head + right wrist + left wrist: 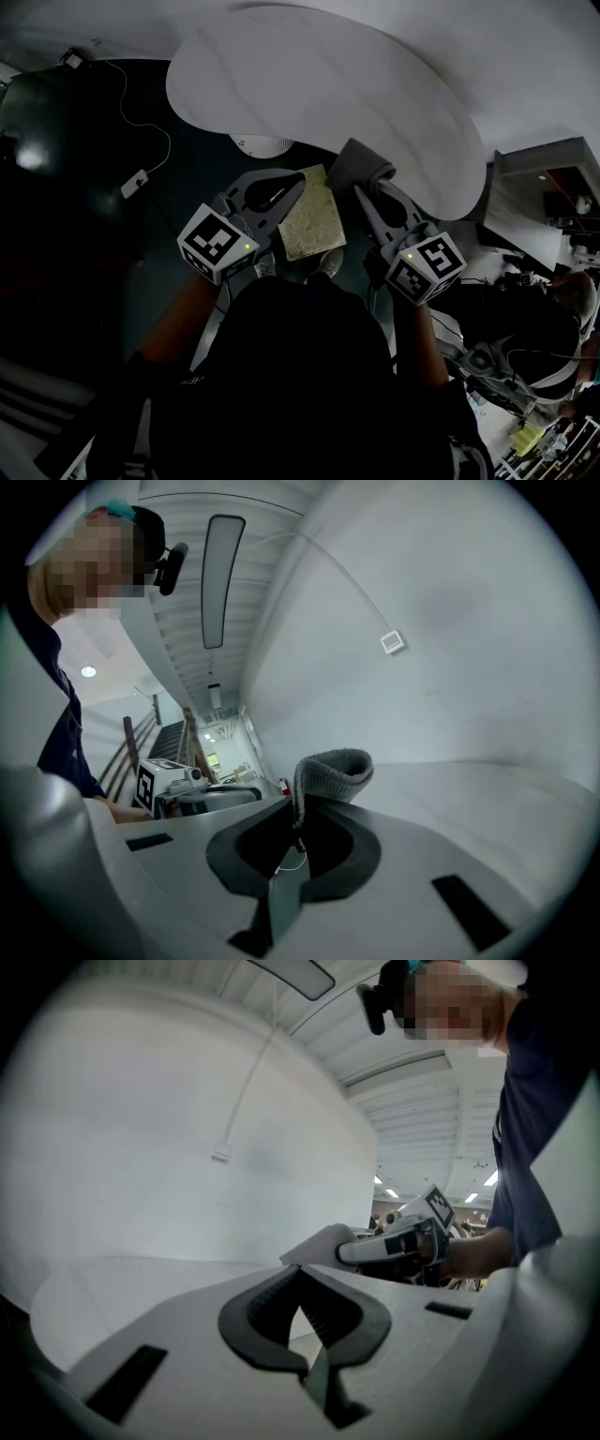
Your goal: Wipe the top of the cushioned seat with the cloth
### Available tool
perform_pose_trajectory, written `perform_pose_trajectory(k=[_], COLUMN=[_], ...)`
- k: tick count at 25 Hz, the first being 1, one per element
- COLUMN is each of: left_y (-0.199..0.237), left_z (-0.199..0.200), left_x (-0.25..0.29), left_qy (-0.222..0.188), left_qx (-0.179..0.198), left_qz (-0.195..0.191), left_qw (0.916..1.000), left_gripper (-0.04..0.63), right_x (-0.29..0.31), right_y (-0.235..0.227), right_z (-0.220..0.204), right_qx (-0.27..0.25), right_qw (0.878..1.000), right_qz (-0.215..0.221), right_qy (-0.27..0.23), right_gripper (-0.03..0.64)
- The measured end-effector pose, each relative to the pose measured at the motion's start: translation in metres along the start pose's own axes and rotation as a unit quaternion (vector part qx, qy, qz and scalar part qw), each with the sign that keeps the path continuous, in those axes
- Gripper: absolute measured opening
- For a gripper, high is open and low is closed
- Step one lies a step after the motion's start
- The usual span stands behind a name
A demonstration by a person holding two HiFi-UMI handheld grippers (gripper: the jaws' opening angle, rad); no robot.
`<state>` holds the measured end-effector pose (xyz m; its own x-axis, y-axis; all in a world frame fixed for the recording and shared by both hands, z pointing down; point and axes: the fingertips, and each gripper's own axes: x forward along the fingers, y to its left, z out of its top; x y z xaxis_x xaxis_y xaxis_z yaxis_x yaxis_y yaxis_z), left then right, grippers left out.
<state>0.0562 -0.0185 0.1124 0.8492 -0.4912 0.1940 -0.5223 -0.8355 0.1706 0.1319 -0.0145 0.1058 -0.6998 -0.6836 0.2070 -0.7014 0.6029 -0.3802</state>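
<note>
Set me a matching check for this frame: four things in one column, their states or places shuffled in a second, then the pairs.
Things:
1. left gripper
2. right gripper
3. cushioned seat
4. yellowish square

States or places:
A. white and broad, ahead of both grippers
B. jaws shut on the grey cloth
C. down between the two grippers in the head view
D. jaws shut, nothing between them

Pairs: 1-D, 2-B, 3-A, 4-C
</note>
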Motion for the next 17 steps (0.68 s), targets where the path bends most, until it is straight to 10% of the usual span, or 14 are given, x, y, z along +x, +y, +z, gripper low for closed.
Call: perform_pose_trajectory(k=[17], left_y=[0.0031], left_z=[-0.0012], left_x=[-0.0001], left_qy=[0.001], left_qx=[-0.02], left_qz=[0.002], left_qw=[0.9998], left_gripper=[0.008], right_x=[0.003], right_y=[-0.0033], right_z=[-0.0057], right_qx=[0.006], right_qw=[1.0], right_qz=[0.004], right_qy=[0.01], right_gripper=[0.032])
